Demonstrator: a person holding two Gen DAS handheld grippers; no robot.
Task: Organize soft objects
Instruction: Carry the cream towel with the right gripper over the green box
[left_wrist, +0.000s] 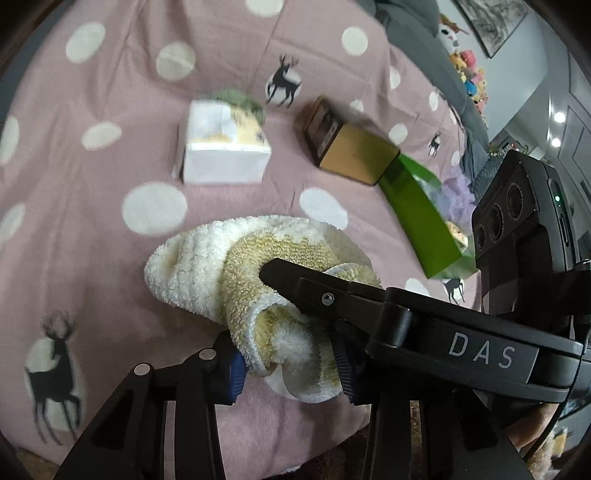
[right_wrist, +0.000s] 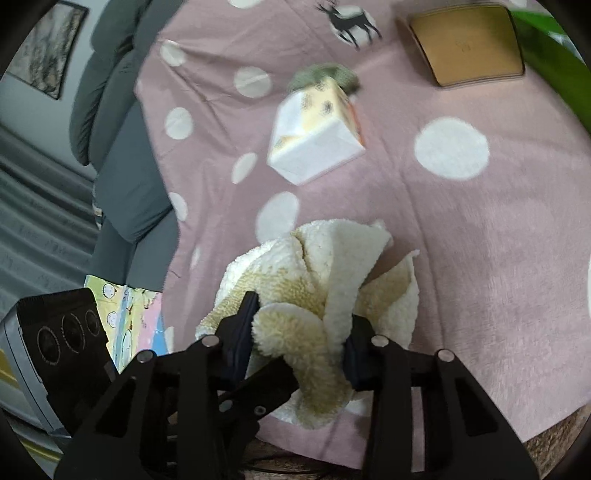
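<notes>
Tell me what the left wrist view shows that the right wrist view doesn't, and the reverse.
Only the left wrist view shows the open green bag with a purple puff at its mouth, and the row of plush toys at the far right. Only the right wrist view shows the pastel cartoon cloth by the blanket's edge. Both show the fluffy cream towel gripped by the left gripper and right gripper, the tissue box, the tan box and the pink dotted blanket.

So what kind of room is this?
Probably a living room at home: a grey sofa beside the pink deer-print blanket, a framed picture on the wall, and plush toys lined along the sofa back.
</notes>
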